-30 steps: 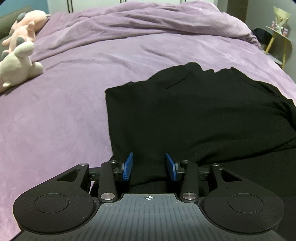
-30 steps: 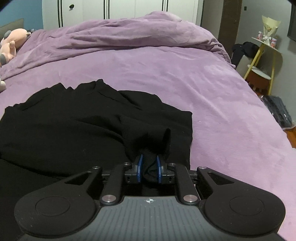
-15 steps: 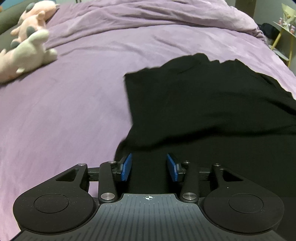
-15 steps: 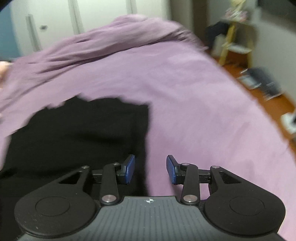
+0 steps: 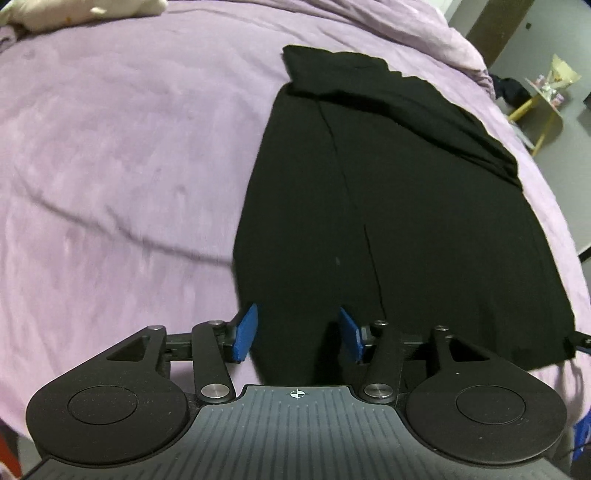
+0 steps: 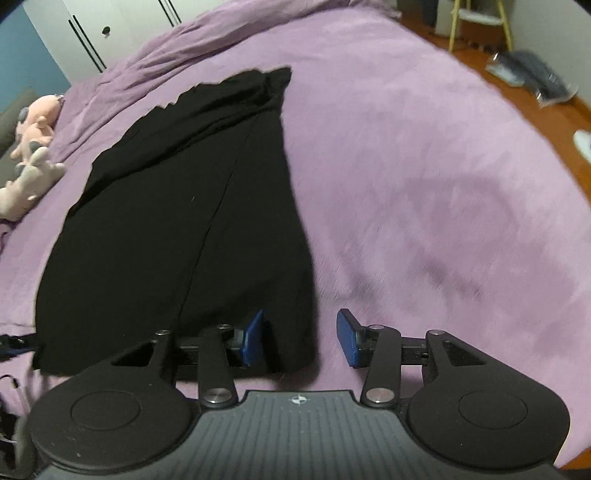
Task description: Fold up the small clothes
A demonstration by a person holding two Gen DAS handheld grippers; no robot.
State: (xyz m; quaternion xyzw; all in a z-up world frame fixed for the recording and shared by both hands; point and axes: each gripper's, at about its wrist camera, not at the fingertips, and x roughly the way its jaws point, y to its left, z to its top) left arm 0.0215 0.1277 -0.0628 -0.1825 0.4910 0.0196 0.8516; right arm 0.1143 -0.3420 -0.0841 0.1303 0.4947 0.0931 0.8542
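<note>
A black garment (image 5: pixel 388 206) lies stretched out lengthwise on the purple bedspread (image 5: pixel 110 166), its far end folded over in a thicker band. My left gripper (image 5: pixel 298 334) hovers at the garment's near left corner. Its jaws are opening, with cloth lying between the blue pads (image 5: pixel 245 334) but not pinched. In the right wrist view the same black garment (image 6: pixel 177 221) runs away to the upper left. My right gripper (image 6: pixel 300 338) stands at its near right corner with jaws opening. The cloth edge lies by the left pad (image 6: pixel 253 338), unpressed.
Plush toys (image 6: pixel 33 158) lie at the far left of the bed, with a rumpled duvet (image 6: pixel 207 33) and a white wardrobe (image 6: pixel 103 33) behind. The bed's right edge drops to a wooden floor (image 6: pixel 554 110) with a yellow stool (image 5: pixel 535 110) and scattered items.
The right gripper has let go of the bunched black cloth and opened. Both grippers have pulled back along the garment to its near corners, and the left jaws stand a little wider.
</note>
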